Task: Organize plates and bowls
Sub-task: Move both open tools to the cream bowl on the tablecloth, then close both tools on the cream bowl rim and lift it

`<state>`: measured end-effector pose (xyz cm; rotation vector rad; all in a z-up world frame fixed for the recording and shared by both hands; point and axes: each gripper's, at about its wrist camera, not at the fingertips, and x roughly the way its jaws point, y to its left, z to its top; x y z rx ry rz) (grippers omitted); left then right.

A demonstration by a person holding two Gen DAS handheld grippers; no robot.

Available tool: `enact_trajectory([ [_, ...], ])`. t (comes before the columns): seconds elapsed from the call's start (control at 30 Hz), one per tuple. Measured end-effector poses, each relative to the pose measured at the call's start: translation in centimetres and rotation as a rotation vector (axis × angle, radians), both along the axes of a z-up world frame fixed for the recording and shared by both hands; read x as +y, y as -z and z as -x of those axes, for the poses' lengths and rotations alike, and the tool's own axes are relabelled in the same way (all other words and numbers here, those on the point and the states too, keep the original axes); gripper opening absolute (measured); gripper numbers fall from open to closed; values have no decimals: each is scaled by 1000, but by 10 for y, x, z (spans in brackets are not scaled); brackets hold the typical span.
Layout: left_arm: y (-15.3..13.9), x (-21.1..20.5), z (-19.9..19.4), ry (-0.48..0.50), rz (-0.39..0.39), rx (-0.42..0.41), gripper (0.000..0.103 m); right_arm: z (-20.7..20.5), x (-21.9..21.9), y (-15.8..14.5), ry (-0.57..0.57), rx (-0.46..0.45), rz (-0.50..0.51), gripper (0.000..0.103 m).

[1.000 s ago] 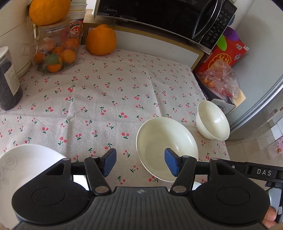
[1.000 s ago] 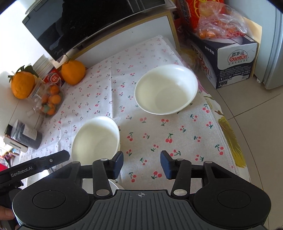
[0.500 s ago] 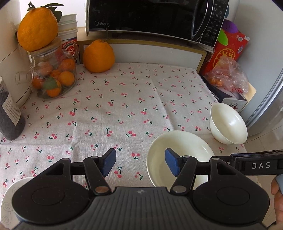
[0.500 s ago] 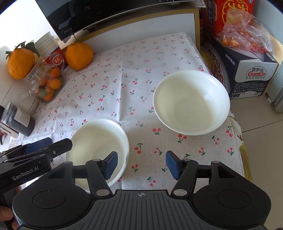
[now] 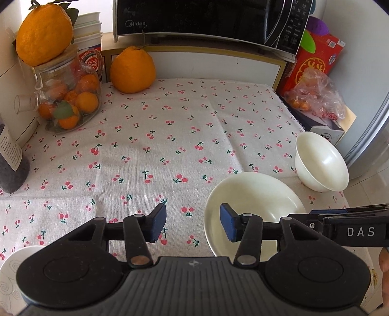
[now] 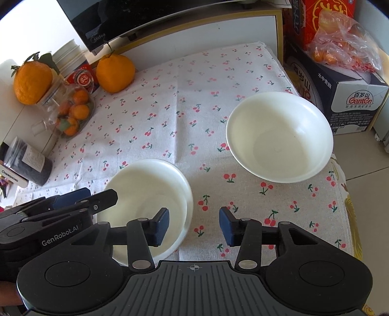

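A shallow cream plate [image 5: 252,204] lies on the cherry-print cloth [image 5: 170,136], under the right finger of my open, empty left gripper [image 5: 193,224]. A deeper white bowl [image 5: 321,162] sits beyond it near the table's right edge. In the right wrist view the plate [image 6: 150,192] lies under the left finger of my open, empty right gripper [image 6: 193,227], and the bowl [image 6: 279,136] is farther ahead to the right. The left gripper's body [image 6: 56,214] shows at the left there. A white patterned plate [image 5: 12,272] peeks out at the bottom left.
A microwave [image 5: 206,19] stands on a shelf at the back. A large orange [image 5: 132,70], a glass jar of small oranges [image 5: 68,97] and a dark canister [image 5: 9,158] stand along the left. A carton with a bag of fruit [image 6: 340,80] stands beside the table's right edge.
Both grippers have pulled back and tilted up, so the plate and bowl sit lower and farther ahead in view. Both stay open and empty. The dishes have not moved.
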<state>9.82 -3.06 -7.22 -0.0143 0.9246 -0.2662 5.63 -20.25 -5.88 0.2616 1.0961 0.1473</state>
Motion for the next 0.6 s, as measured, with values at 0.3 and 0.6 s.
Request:
enact_trajectory([
  [0.3,4,-2,-1,10,-2,12,34,1,5,5,-9,14,5,25],
  [0.6,8,-5,-1,30,-3,20,21,1,10,7,-16,18,11,16],
])
